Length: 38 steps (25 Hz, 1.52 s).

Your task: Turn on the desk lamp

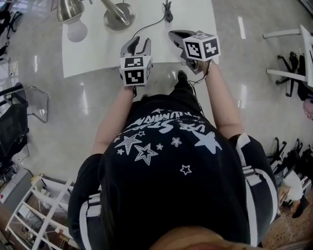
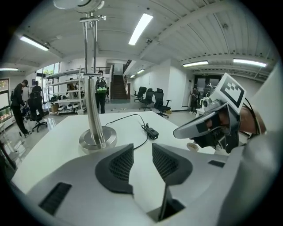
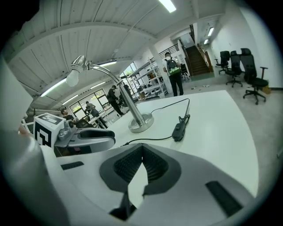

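A silver desk lamp stands at the back left of the white table (image 1: 190,14), with its round base (image 1: 117,17) and its head and white bulb (image 1: 77,29) hanging over the left edge. Its black cord runs to an inline switch (image 1: 167,10) lying on the tabletop. My left gripper (image 1: 138,45) hovers over the table's near edge, open and empty, its jaws pointing at the lamp base (image 2: 97,139) and the switch (image 2: 152,131). My right gripper (image 1: 177,35) is beside it, shut on nothing, with the switch (image 3: 179,128) a short way ahead of its tips (image 3: 142,148).
The table's near edge runs just under both grippers. Office chairs (image 1: 293,53) stand on the floor to the right and a black chair (image 1: 14,122) to the left. People and shelving (image 2: 99,88) are far behind the table.
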{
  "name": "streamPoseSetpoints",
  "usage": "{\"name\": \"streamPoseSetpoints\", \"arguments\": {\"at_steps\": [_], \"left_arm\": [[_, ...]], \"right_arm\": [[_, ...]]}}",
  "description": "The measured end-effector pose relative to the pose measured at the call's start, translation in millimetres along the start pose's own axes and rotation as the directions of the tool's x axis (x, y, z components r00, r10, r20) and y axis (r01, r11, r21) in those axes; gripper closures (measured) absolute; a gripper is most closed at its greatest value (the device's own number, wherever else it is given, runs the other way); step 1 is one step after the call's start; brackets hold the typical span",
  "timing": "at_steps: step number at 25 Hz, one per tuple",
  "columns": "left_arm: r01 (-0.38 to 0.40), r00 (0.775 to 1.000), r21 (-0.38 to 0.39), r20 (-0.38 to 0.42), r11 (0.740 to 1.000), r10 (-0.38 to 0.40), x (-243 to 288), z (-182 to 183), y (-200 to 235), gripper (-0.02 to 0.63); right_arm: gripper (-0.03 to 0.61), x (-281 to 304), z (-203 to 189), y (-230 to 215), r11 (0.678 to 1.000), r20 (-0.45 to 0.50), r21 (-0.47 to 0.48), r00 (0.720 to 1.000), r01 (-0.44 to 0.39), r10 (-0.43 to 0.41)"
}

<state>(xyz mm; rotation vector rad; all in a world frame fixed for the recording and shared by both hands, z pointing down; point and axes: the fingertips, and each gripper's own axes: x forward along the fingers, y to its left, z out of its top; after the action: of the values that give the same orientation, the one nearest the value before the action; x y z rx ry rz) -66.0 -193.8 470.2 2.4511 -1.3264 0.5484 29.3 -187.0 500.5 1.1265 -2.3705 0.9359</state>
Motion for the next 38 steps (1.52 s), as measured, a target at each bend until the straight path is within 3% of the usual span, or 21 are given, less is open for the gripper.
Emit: {"name": "streamPoseSetpoints", "arguments": {"at_steps": [11, 18, 27, 38], "left_arm": [[0.132, 0.991, -0.017, 0.036, 0.991, -0.131, -65, -33, 31, 0.471], [0.219, 0.975, -0.002, 0.031, 0.976, -0.218, -100, -50, 32, 0.472], [0.272, 0.961, 0.041, 0.037, 0.962, -0.273, -128, -50, 12, 0.578], [0.296, 0.955, 0.046, 0.02, 0.954, -0.297, -134, -58, -13, 0.584]], "right_arm": [[0.574, 19, -31, 88, 0.998, 0.035, 0.004, 0.997, 0.067, -0.067], [0.574, -2, -55, 125, 0.991, 0.096, 0.089, 0.989, 0.101, -0.109], [0.574, -59, -85, 143, 0.962, 0.178, 0.205, 0.96, 0.179, -0.217], [0.574, -91, -104, 140, 0.952, 0.217, 0.239, 0.945, 0.19, -0.244]]}}
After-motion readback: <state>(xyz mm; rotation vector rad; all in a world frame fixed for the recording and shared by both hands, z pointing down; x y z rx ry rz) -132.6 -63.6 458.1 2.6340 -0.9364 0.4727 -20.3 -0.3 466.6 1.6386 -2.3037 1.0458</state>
